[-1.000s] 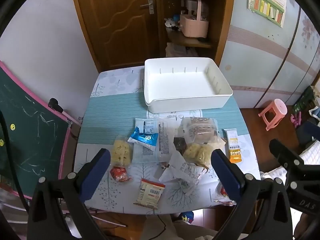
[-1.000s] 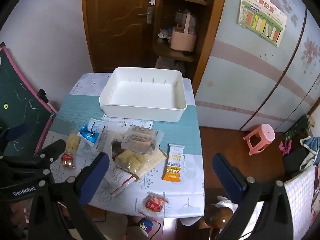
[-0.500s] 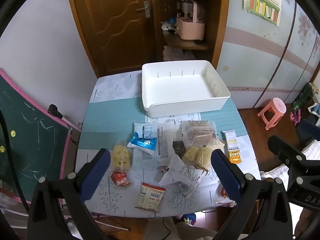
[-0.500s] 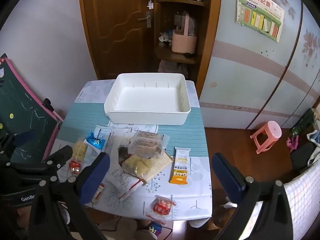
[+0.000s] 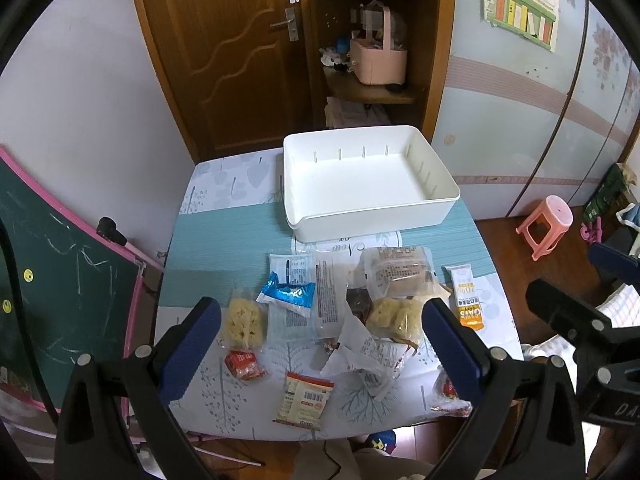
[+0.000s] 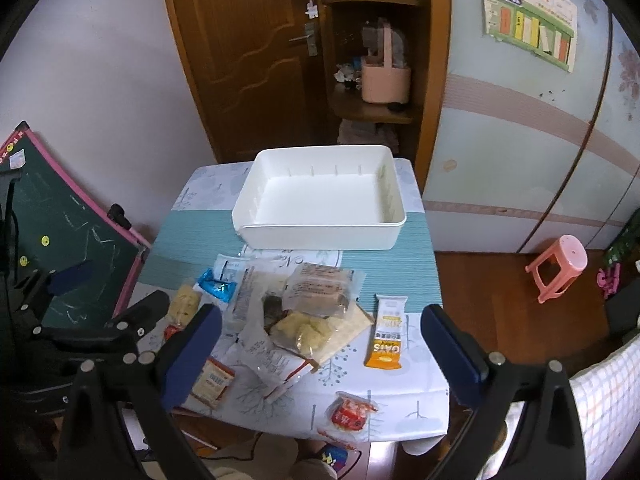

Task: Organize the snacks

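White plastic, rectangular and bare inside, the storage bin (image 5: pixel 372 216) sat at the far end of the small table with the leaf-print cloth (image 5: pixel 224 184). Just in front of it, the heap of wrapped snacks (image 5: pixel 360 300) lay scattered, an orange oat bar packet (image 6: pixel 386 332) off to its right. The left gripper (image 5: pixel 320 344) hung above the near edge, jaws spread wide, holding nothing. The right gripper (image 6: pixel 320 344) gaped just as wide, touching nothing.
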Motion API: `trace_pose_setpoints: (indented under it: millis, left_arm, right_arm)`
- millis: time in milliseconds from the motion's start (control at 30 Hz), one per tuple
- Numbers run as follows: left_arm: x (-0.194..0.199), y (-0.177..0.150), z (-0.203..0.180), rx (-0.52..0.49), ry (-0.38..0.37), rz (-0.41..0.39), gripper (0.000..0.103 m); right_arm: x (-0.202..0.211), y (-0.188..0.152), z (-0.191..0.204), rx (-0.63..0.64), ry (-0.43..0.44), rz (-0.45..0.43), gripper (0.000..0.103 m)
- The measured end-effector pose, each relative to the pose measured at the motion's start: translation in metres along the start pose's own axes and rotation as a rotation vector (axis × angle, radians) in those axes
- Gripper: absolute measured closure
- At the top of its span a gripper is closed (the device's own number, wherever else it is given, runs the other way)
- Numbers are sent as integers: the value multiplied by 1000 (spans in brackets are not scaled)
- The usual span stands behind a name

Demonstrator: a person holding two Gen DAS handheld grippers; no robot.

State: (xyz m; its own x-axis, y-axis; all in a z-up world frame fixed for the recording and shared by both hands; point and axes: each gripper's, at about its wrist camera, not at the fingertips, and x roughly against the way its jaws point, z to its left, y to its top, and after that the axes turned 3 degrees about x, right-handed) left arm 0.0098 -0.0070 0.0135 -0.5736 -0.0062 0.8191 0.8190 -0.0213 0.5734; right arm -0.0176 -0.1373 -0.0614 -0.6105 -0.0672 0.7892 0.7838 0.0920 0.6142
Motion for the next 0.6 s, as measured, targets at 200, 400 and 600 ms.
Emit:
trace_pose_setpoints:
  millis: [200, 400, 600]
  left_arm:
    - [0, -1, -1, -5, -1, -9, 3]
    - [1, 0, -1, -6, 0, -12, 3]
    - [0, -3, -1, -8, -2, -16, 3]
  right_arm:
    - [4, 1, 2, 9, 2, -24, 3]
    - [5, 0, 2, -2, -4, -21, 3]
    - [7, 2, 2, 2, 2, -21, 3]
